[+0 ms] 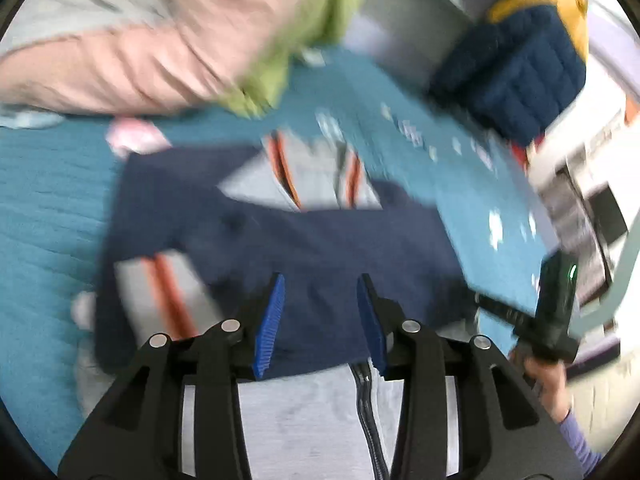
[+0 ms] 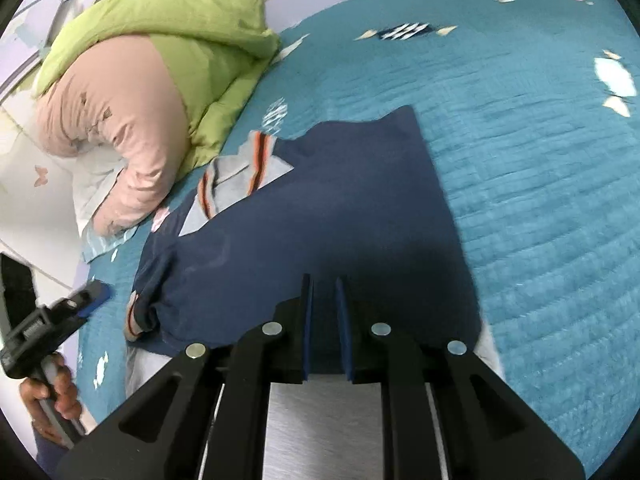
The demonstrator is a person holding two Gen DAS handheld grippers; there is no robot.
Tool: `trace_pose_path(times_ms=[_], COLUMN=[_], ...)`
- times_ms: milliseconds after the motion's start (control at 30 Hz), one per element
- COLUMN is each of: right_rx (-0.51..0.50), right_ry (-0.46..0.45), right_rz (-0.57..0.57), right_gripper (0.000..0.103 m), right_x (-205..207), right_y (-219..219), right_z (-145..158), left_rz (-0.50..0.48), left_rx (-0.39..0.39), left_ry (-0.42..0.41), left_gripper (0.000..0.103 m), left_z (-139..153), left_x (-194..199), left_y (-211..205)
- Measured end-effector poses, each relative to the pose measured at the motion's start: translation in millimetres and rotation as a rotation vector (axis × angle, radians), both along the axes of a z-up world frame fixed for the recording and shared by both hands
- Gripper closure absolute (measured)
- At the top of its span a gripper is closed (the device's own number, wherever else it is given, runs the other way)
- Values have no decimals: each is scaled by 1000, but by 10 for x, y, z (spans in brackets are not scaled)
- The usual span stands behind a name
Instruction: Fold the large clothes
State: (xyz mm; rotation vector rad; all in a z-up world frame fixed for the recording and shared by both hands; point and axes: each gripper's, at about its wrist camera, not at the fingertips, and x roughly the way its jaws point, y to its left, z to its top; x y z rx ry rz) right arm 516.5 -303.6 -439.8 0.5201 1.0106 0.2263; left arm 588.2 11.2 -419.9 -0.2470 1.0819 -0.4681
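From the left wrist camera, the left claw (image 1: pixel 320 292) has its two blue pads wide apart. Nothing is between them. It hangs over the navy jacket (image 1: pixel 312 248), which lies folded on the teal bed cover (image 1: pixel 48 216). This picture is blurry, so I cannot tell if the pads touch the cloth. Grey parts with orange stripes peek out at 12 o'clock and at 9 o'clock of the jacket. A grey piece with a zipper (image 1: pixel 366 408) shows at 6 o'clock. A pink and green quilt (image 1: pixel 160 48) sits at 11 o'clock. A dark blue and yellow padded thing (image 1: pixel 520 64) sits at 1 o'clock. The right claw (image 1: pixel 556 304) shows at 4 o'clock, too blurry to read.

From the right wrist camera, the right claw (image 2: pixel 324 280) has its pads close together, with a thin gap left. Nothing is pinched. It sits over the near edge of the navy jacket (image 2: pixel 320 208). The quilt (image 2: pixel 160 60) is at 10 o'clock. The left claw (image 2: pixel 94 294) is at 8 o'clock, held by a hand (image 2: pixel 52 392).
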Motion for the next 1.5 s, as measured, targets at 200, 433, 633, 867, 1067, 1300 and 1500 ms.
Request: trace_pose_path(times_ms=[200, 433, 633, 867, 1067, 1300, 1500], right_rx=[14, 51, 16, -52, -39, -99, -99], right_ry=[48, 80, 31, 73, 166, 229, 205], right_rz=[12, 39, 34, -30, -71, -108, -25], right_gripper=[103, 97, 72, 63, 57, 56, 70], right_x=[59, 126, 389, 926, 1291, 1402, 1467], right_y=[-97, -98, -235, -452, -550, -617, -461], right_z=[-167, -110, 205, 179, -52, -233, -209], left_rz=[117, 92, 90, 227, 241, 192, 175], left_rx=[15, -42, 18, 267, 264, 318, 340], left_ry=[145, 146, -31, 106, 200, 190, 172], left_gripper=[91, 61, 18, 16, 16, 17, 56], left_z=[-483, -352, 151, -175, -505, -575, -542], left_x=[320, 460, 632, 1208, 1387, 1387, 1414], left_y=[352, 581, 621, 894, 940, 886, 807])
